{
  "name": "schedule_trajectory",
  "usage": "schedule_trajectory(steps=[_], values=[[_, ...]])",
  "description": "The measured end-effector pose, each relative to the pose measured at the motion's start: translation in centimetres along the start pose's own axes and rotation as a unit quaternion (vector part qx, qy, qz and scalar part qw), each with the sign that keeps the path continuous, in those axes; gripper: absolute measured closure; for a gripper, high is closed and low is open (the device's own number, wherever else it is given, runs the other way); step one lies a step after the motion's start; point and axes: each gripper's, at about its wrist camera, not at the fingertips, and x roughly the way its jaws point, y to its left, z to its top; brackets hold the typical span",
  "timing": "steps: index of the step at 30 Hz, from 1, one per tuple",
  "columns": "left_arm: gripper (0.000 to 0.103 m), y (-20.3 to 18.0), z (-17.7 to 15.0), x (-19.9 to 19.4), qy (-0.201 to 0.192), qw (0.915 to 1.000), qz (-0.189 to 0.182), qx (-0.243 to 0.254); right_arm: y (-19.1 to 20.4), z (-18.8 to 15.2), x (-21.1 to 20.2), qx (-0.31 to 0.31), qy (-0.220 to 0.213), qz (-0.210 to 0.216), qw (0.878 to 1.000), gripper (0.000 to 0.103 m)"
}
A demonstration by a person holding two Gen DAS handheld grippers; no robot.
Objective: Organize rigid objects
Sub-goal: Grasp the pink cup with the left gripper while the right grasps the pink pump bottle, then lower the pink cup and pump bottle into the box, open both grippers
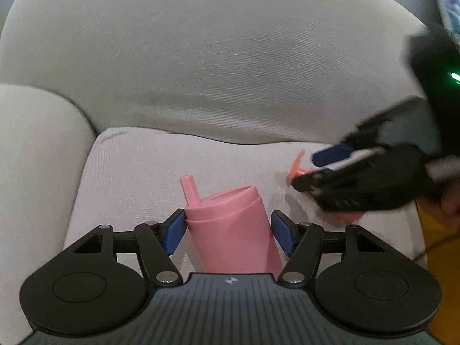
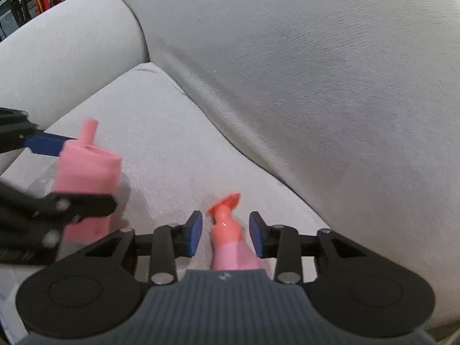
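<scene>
Sitting between spread left fingers, untouched on right: pink cup.

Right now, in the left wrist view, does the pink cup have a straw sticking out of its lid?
Yes, a pink straw rises from the pink cup.

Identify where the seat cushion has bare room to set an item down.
Free: grey fabric seat cushion toward the backrest and rounded armrest. Crowded: the front, where the left gripper straddles the pink straw cup and the right gripper the coral pump bottle.
</scene>
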Motion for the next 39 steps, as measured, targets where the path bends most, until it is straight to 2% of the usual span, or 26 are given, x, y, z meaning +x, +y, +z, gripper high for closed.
schedule_trajectory(steps=[3, 5, 6, 7, 11, 16, 23, 27, 31, 34, 39], values=[[0.029, -0.3, -0.7, -0.7, -0.011, 0.9998, -0.001, 0.016, 0.6, 0.4, 1.3, -0.005, 0.017, -0.010, 1.000, 0.064], [0.029, -0.5, -1.3, -1.2, -0.016, 0.9995, -0.002, 0.026, 0.9, 0.5, 1.5, -0.010, 0.018, -0.020, 1.000, 0.068], [0.029, -0.6, -1.5, -1.5, -0.015, 0.9995, -0.002, 0.029, 0.9, 0.5, 1.3, -0.011, 0.015, -0.026, 0.999, 0.076], [0.030, -0.7, -1.9, -1.9, -0.014, 0.9994, -0.002, 0.033, 0.9, 0.4, 1.0, -0.010, 0.012, -0.028, 0.999, 0.078], [0.035, -1.2, -3.1, -2.7, -0.019, 0.9993, -0.019, 0.026, 0.7, -0.9, -1.5, 0.002, -0.015, -0.032, 0.999, 0.078], [0.036, -1.8, -4.3, -3.2, -0.034, 0.9988, -0.017, 0.029, 0.1, -3.6, -5.3, 0.039, -0.062, -0.038, 0.997, 0.079], [0.036, -3.1, -4.2, -4.9, -0.054, 0.9978, -0.024, 0.030, -0.8, -8.6, -9.1, 0.129, -0.107, -0.029, 0.985, 0.079], [0.036, -4.7, -3.7, -7.4, -0.067, 0.9959, -0.051, 0.033, -1.0, -10.7, -11.8, 0.159, -0.134, -0.018, 0.978, 0.079], [0.036, -7.3, -2.3, -10.1, -0.083, 0.9913, -0.086, 0.055, -1.6, -12.0, -16.1, 0.173, -0.155, -0.005, 0.973, 0.079], [0.036, -10.2, -1.2, -12.1, -0.096, 0.9846, -0.121, 0.082, -2.8, -13.2, -20.7, 0.191, -0.167, 0.007, 0.967, 0.079], [0.036, -16.9, -0.5, -14.0, -0.109, 0.9655, -0.176, 0.158, -6.0, -17.5, -27.2, 0.212, -0.153, -0.013, 0.965, 0.079]])
